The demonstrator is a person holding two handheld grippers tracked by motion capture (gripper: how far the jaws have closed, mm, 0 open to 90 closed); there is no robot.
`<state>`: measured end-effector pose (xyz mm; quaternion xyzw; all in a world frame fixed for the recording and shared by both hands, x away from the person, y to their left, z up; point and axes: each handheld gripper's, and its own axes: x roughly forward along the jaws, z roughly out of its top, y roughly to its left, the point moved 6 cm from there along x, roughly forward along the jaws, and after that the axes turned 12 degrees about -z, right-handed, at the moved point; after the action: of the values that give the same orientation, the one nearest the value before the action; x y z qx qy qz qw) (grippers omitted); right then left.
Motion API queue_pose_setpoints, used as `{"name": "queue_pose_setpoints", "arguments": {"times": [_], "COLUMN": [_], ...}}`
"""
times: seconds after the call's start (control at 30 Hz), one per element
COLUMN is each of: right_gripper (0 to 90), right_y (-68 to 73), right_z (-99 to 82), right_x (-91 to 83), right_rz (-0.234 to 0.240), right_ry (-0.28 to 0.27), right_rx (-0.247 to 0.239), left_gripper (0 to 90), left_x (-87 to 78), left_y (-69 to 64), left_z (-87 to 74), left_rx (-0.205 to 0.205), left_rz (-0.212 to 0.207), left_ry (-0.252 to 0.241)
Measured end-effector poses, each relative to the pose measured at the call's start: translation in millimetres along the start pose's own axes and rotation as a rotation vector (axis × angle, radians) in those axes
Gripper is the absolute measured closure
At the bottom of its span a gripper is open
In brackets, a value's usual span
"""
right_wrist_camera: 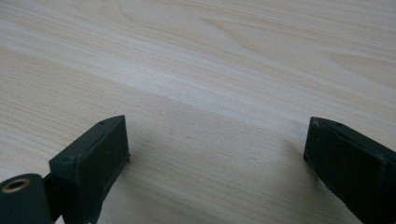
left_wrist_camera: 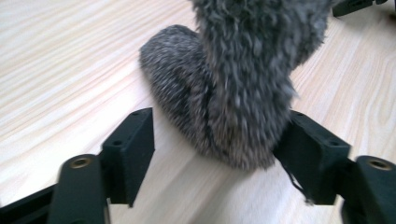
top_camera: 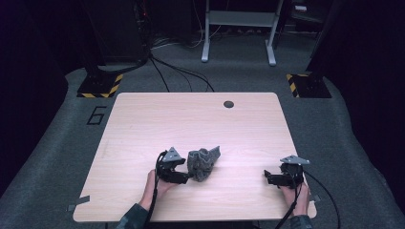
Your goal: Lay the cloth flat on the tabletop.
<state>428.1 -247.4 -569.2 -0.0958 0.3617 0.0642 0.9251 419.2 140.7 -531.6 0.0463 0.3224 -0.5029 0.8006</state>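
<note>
Left claw jaws apart around the near end of a grey fuzzy sock, one pad touching it, no clamp. Sock lies crumpled mid-bench. Right claw apart, empty, well away.

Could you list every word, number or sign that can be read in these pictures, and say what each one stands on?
"6": a large dark numeral marked on the grey floor, left of the table's far left corner.
Yellow-and-black hazard stripes, without wording, edge the two stand bases on the floor beyond the table.
No text can be read on the table, the grey fuzzy cloth or the grippers.
</note>
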Motion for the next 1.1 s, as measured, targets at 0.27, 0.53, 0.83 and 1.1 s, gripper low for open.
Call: {"name": "queue_pose_setpoints", "arguments": {"times": [0.27, 0.53, 0.83, 1.1], "right_gripper": [9.6, 13.4, 16.3, 25.5], "right_y": [10.9, 59.4, 113.5, 142.8], "right_z": [6.7, 54.2, 99.9, 118.5], "right_x": [-3.0, -17.8, -13.4, -8.4], "right_rz": [0.054, 0.190, 0.365, 0.512], "right_ry": [0.003, -0.074, -0.096, -0.096], "right_rx": [0.012, -0.026, -0.079, -0.127], "left_gripper": [23.9, 23.3, 37.6, 51.8], "left_x": [-23.6, -26.6, -21.8, -11.1], "left_y": [-8.5, -24.6, -30.3, -20.7], "left_z": [5.8, 24.4, 29.0, 21.4], "left_rx": [-0.019, 0.026, 0.025, -0.001], "left_rz": [0.041, 0.057, 0.063, -0.007], "left_ry": [-0.048, -0.065, -0.058, -0.036]}}
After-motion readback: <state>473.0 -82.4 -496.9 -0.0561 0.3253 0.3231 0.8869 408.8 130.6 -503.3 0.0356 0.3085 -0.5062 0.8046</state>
